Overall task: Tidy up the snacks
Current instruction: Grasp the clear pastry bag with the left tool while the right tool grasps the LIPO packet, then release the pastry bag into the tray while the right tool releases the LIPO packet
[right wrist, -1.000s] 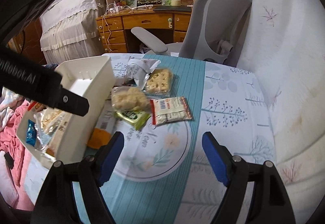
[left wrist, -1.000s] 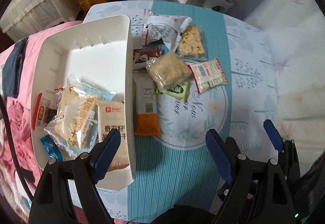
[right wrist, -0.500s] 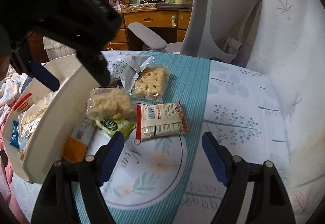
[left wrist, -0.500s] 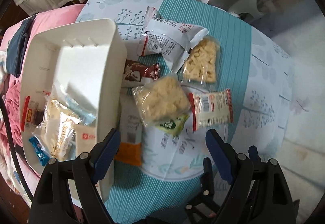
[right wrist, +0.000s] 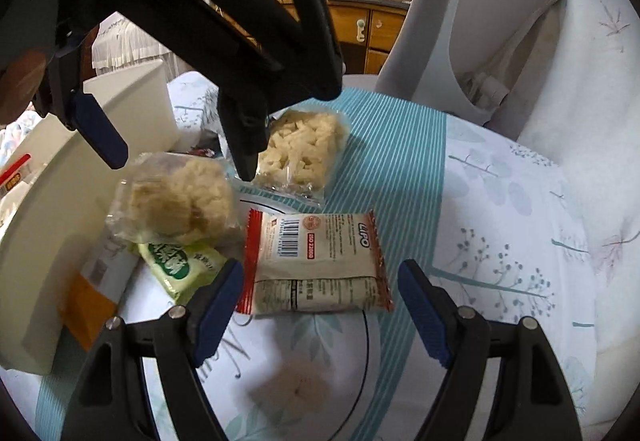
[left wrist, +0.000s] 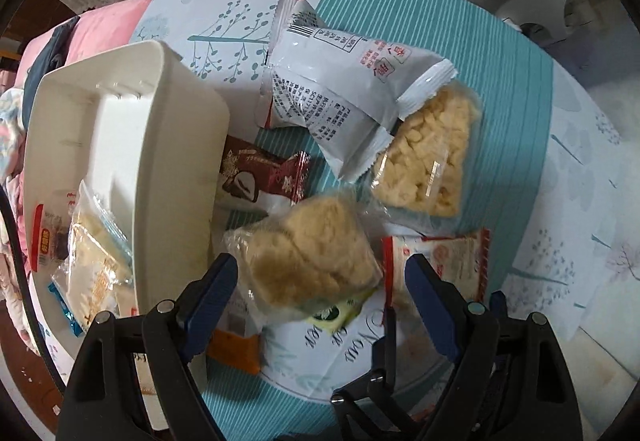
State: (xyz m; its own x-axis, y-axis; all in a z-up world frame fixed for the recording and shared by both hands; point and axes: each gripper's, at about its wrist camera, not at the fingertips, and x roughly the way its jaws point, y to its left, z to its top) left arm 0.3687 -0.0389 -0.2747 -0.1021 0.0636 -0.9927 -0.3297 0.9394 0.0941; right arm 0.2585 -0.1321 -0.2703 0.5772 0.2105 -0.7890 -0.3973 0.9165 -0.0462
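- And the left hand-held gripper (left wrist: 316, 281) has dropped right in over the pile — a second ago it hung back above the near end of the table, now its blue pads (left wrist: 208, 291) straddle the clear bag of crumbly tan cake (left wrist: 308, 257). Jaws wide apart, nothing between them gripped yet.
- That bag sits on top of a green packet (left wrist: 340, 315), just right of the white bin (left wrist: 160, 169). Looks like the next pick, I'd say.
- Beside it, the right hand-held gripper (right wrist: 320, 305) has also crept forward; it's spread wide and carrying nothing, with the red-edged LIPO packet (right wrist: 316, 261) lying flat between its pads, near end of it level with the tips.
- So both tools have lined up on a snack each: two pickups about to begin, none started.
- Further out in the left wrist view: a brown chocolate wrapper (left wrist: 264, 173) tucked against the bin wall, a clear bag of pale cubes (left wrist: 432, 157) to the far right, and a big white pouch (left wrist: 340, 89) overlapping its far corner.
- An orange-ended packet (left wrist: 236, 345) lies near, against the bin's right wall.
- The bin already holds several snacks at its near end, among them a clear biscuit bag (left wrist: 96, 261); its far half is bare.
- My read: sorting is partly done, with about seven packets left on the table (right wrist: 500, 201).
- Watch that tan bag: soft and puffy, it may crush or slip.
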